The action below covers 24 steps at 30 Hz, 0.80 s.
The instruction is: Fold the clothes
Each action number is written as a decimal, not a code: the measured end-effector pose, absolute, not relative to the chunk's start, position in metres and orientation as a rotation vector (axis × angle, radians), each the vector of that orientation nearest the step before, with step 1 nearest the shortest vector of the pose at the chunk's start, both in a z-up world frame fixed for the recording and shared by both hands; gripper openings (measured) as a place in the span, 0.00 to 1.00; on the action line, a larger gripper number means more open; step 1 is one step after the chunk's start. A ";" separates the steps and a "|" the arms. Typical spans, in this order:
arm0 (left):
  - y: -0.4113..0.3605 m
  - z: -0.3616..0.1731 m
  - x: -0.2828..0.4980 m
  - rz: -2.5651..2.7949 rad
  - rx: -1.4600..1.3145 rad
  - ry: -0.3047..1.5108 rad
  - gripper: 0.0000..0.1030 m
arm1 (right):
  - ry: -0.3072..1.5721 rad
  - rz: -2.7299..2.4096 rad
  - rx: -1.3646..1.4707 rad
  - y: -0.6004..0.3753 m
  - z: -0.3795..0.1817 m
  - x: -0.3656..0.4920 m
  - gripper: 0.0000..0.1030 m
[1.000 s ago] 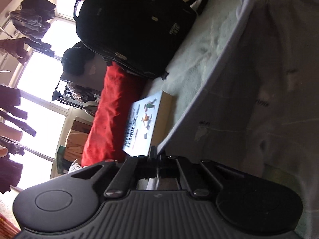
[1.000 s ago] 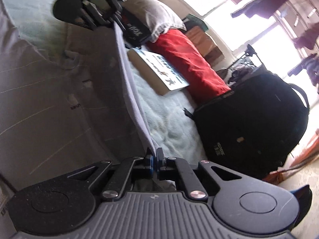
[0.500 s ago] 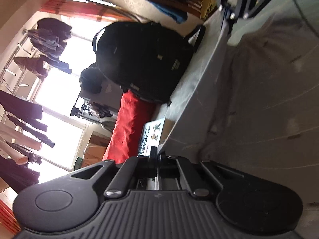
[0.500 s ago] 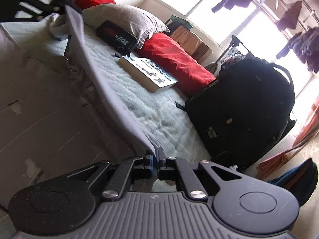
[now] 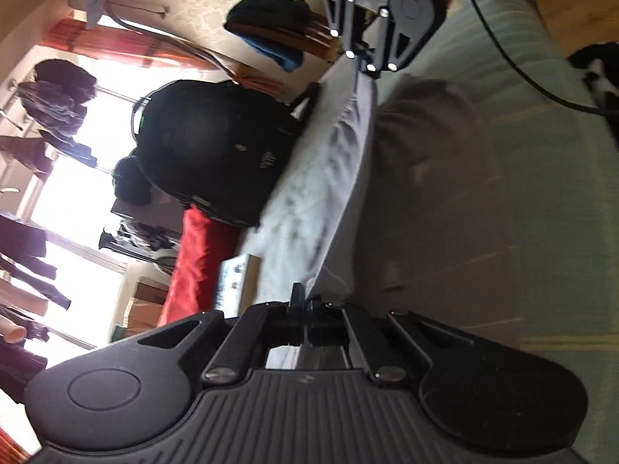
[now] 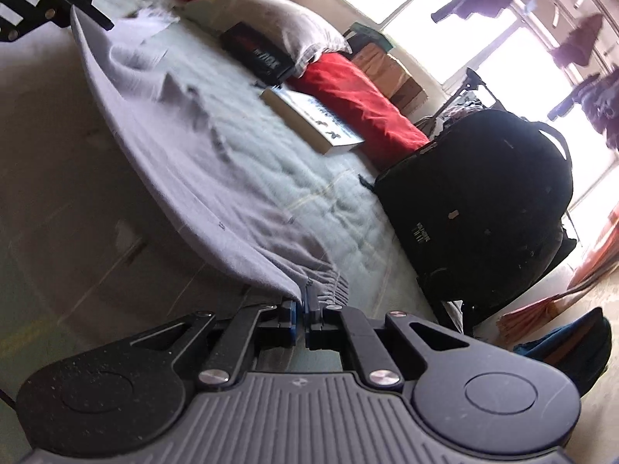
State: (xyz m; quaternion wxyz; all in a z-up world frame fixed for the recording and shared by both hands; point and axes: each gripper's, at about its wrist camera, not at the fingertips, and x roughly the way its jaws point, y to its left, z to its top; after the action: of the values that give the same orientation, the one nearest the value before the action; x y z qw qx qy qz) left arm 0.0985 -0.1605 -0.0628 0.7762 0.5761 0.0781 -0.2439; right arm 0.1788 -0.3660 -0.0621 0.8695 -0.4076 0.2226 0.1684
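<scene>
Left wrist view: the left gripper (image 5: 303,301), jaws closed, pinches one corner of a grey cloth (image 5: 332,178) stretched over the bed (image 5: 541,193); the right gripper (image 5: 367,62) holds the far corner. Right wrist view: its jaws, closed, pinch gathered cloth edge; a book (image 6: 309,120), red pillow (image 6: 359,92) and black backpack (image 6: 483,201) lie beyond

tools (image 5: 302,301) farther apart, grey garment (image 6: 185,162) stretched out between them

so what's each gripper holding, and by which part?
Both hold the grey garment by one edge: right gripper shut on one corner, left gripper on the other, edge stretched between them.
</scene>
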 end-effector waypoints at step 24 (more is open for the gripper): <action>-0.162 -0.092 0.066 -0.622 1.241 0.272 0.00 | 0.512 0.311 -0.855 -0.373 -0.091 0.159 0.07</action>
State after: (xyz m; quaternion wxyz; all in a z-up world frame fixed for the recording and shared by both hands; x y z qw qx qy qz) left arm 0.0659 -0.1624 -0.0920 0.7601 0.5701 0.1251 -0.2856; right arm 0.1593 -0.3728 -0.0914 0.8668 -0.4084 0.2446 0.1484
